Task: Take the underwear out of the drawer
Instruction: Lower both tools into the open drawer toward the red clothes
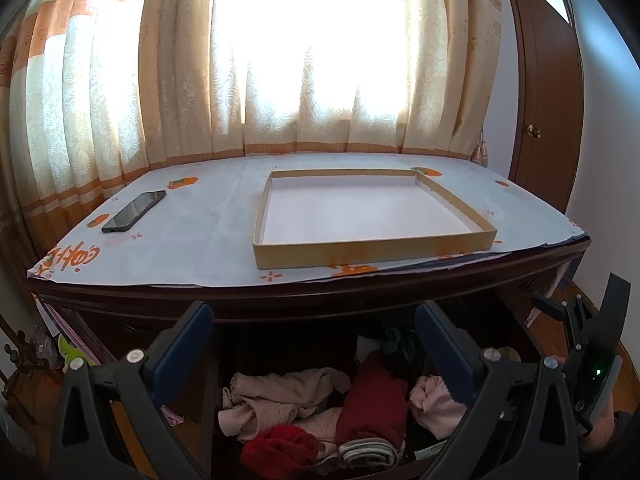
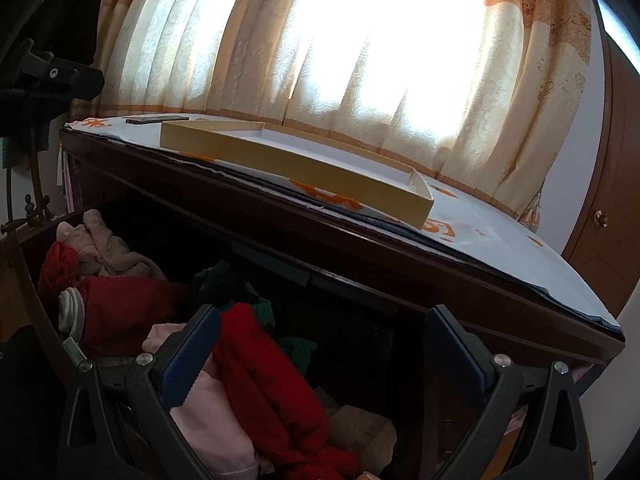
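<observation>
The dark wooden drawer (image 1: 532,330) is pulled out under the tabletop and holds a jumble of underwear: beige pieces (image 1: 280,398), a dark red piece (image 1: 372,404), a bright red one (image 1: 280,446) and a pale pink one (image 1: 434,404). My left gripper (image 1: 314,328) hovers above the pile, open, nothing between its blue-padded fingers. The right wrist view shows the drawer (image 2: 28,280) from the right, with a red garment (image 2: 276,380) and a pink one (image 2: 212,420) lying close beneath my right gripper (image 2: 324,340), also open and empty. The right gripper's body (image 1: 592,360) shows at the left view's right edge.
On the tabletop, covered by white paper (image 1: 192,240) with orange prints, lie a shallow cardboard tray (image 1: 372,250) and a black phone (image 1: 134,211). Cream and orange curtains (image 1: 200,80) hang behind. A brown wardrobe door (image 1: 548,120) stands at the right.
</observation>
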`<state>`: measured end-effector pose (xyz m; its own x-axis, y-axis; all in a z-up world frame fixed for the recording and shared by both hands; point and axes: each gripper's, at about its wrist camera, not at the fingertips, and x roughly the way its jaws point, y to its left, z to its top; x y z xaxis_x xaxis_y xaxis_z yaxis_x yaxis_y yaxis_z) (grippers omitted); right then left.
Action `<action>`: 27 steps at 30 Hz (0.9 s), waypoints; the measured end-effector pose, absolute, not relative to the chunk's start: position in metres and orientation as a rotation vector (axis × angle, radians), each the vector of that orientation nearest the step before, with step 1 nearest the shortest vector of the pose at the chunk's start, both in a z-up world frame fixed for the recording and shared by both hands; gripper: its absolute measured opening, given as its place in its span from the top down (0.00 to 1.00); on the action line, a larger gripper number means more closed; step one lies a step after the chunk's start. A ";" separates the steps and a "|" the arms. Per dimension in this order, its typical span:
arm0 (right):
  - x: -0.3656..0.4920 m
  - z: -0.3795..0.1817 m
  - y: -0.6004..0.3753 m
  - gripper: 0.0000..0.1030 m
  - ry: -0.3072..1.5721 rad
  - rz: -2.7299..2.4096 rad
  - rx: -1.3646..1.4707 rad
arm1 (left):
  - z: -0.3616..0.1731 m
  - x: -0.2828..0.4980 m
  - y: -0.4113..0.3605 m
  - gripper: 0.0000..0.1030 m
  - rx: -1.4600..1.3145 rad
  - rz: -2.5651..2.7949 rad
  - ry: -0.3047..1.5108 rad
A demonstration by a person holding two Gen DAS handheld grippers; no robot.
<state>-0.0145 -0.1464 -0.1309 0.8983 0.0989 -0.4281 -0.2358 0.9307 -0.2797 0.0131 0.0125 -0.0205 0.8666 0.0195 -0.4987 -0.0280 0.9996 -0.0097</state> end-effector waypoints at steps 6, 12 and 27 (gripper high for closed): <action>-0.014 -0.132 -0.141 0.01 0.450 0.177 -0.384 | -0.019 0.013 0.017 0.00 -0.021 0.033 0.525; -0.012 -0.131 -0.145 0.01 0.491 0.188 -0.373 | -0.021 0.015 0.018 0.00 -0.023 0.037 0.538; 0.002 -0.138 -0.142 0.01 0.623 0.281 -0.405 | -0.073 0.041 -0.001 0.00 -0.016 -0.088 0.757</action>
